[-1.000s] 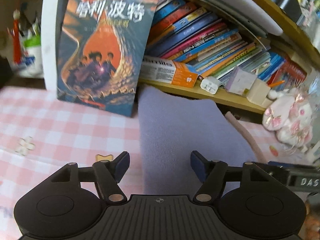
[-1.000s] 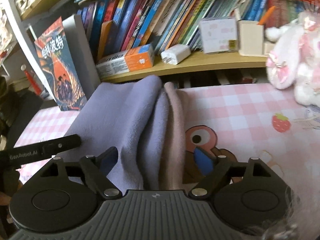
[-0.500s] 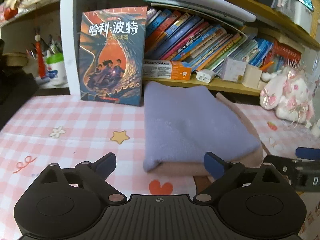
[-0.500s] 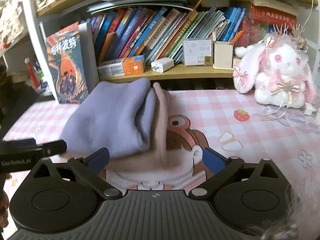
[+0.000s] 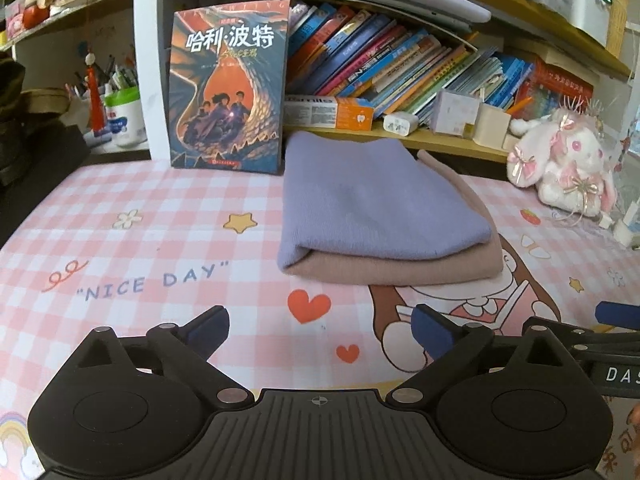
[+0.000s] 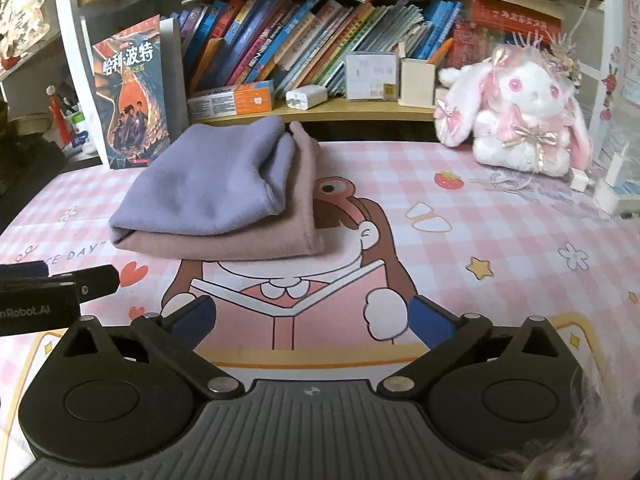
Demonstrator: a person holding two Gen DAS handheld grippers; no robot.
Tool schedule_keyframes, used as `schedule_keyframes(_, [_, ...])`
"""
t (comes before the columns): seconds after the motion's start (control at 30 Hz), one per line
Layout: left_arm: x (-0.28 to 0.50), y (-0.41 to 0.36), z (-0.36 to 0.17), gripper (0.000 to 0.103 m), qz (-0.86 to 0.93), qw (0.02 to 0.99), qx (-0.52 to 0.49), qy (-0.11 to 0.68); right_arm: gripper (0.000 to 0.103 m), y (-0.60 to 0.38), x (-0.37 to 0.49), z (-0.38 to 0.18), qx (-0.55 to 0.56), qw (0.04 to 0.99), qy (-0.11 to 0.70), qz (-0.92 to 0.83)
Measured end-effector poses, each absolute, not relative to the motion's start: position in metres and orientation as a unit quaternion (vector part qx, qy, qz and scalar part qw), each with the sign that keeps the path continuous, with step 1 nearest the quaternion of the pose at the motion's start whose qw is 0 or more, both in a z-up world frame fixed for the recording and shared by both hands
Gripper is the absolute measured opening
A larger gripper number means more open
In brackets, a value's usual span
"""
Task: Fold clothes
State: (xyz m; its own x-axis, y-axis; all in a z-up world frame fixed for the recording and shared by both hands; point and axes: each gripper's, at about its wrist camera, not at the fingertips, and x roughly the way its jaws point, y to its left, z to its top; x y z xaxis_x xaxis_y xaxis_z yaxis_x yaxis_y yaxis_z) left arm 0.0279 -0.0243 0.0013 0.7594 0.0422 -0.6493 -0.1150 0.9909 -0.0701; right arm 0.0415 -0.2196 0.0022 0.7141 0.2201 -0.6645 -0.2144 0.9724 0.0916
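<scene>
We cannot see under the purple garment [image 5: 376,200]: it covers most of the pink garment [image 5: 400,270], leaving only that one's front edge and right side showing. The folded pile hides part of the cartoon print [image 6: 360,240] on the tablecloth [image 5: 120,248]. The right gripper [image 5: 616,320] is cut off by the left view's right edge, and the left gripper [image 6: 52,284] by the right view's left edge. Book spines [image 6: 280,40] on the shelf are too small for us to read.
</scene>
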Motion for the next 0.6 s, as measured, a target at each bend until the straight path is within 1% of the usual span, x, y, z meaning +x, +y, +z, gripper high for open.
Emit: schedule_keyframes(0.6, [0.0247, -0.0274, 0.0039, 0.100, 0.040, 0.934, -0.052, 0.350, 0.103, -0.2153, 0.0338, 0.0059, -0.003, 0.927, 0.355, 0.122])
